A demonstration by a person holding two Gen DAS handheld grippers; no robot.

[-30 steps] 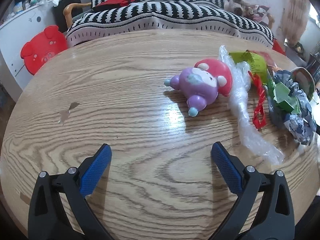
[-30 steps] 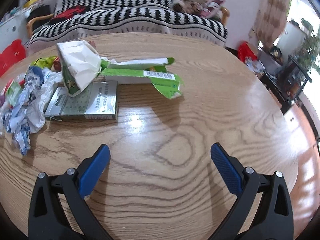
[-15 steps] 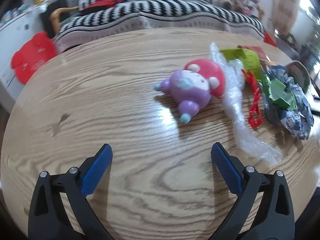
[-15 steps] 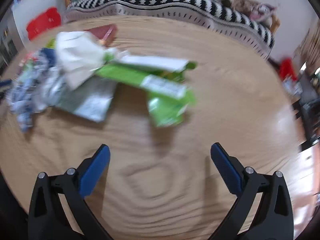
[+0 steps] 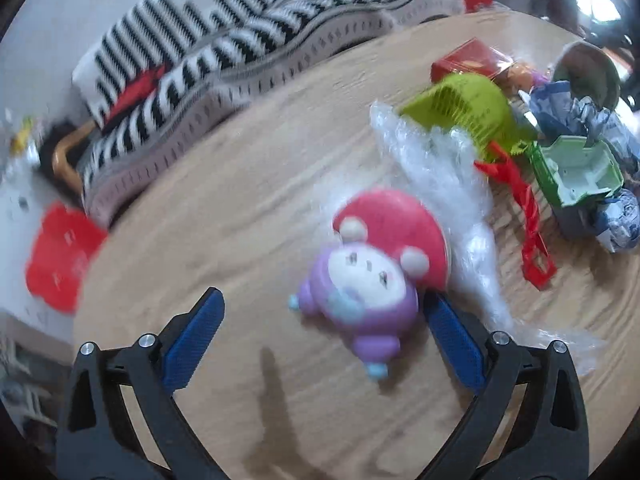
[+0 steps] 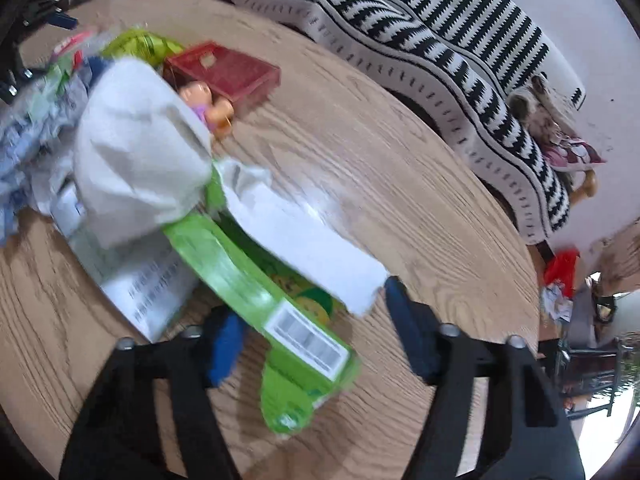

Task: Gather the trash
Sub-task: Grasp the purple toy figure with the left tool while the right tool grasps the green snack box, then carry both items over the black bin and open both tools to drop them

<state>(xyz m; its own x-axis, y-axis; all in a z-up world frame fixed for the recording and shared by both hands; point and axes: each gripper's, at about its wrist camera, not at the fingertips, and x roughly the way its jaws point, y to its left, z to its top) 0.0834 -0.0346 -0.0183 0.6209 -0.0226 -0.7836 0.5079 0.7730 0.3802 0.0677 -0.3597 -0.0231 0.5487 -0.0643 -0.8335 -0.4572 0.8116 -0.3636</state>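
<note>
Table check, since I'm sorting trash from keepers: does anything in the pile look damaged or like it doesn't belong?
Yes. The green carton is torn open and flattened, and the jaws of the right gripper are closing around it. The toy lies tipped over beside the plastic wrap; it looks intact, not trash.

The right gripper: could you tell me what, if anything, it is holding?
Nothing yet: the right gripper is closing around the torn green carton's barcode end, pads not visibly pressing.

A round wooden table [image 5: 248,208] stands before a black-and-white striped sofa [image 5: 224,60] and white wall [image 6: 592,40].
</note>
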